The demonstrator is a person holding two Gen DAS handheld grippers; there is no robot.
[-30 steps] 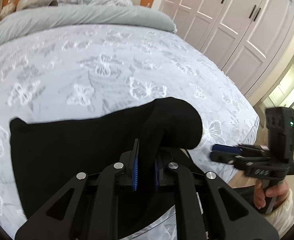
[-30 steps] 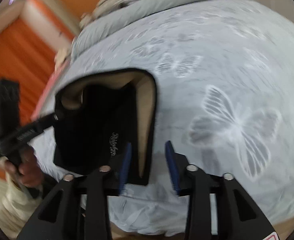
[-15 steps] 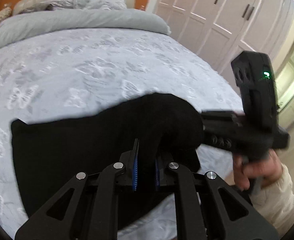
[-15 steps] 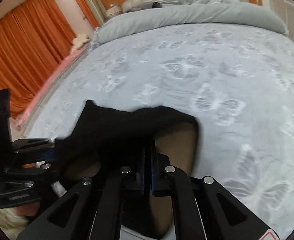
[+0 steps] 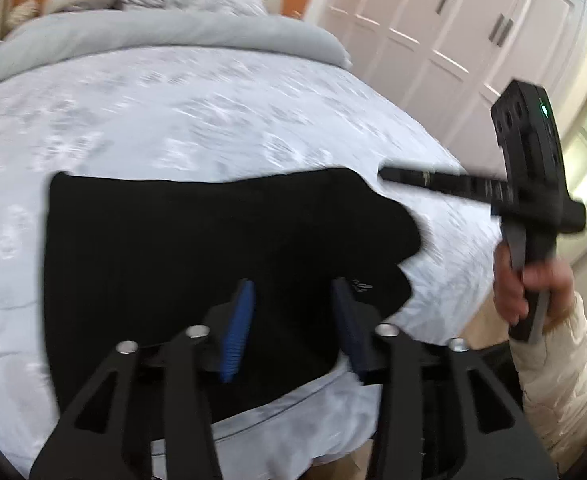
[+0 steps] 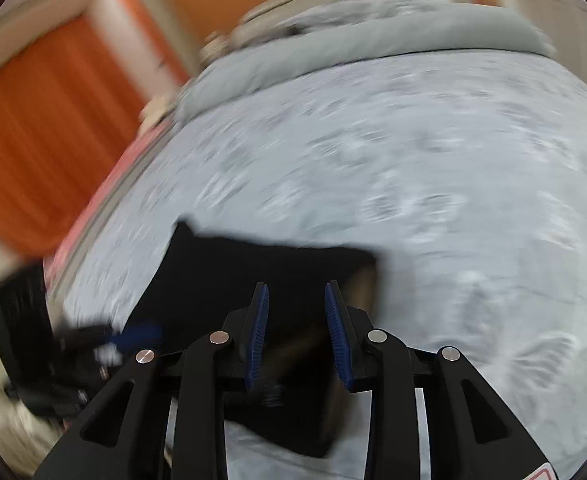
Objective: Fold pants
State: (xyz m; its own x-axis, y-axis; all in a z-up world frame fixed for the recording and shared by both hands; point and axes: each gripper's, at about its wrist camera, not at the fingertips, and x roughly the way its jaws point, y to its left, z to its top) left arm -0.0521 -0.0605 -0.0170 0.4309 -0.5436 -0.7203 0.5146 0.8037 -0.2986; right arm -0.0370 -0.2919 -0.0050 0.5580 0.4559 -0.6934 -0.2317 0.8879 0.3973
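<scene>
Both tools have let go: the left hand-held gripper [image 5: 291,322], which was pinching the black pants [image 5: 197,248] half a second ago, now stands with its jaws spread and empty at the lower centre of its frame, and the right hand-held gripper [image 6: 296,330] has parted likewise. Beyond them the pants lie as a folded dark block near the lower edge of the bed [image 5: 197,120]. My judgement: this fold is laid down and released.
</scene>
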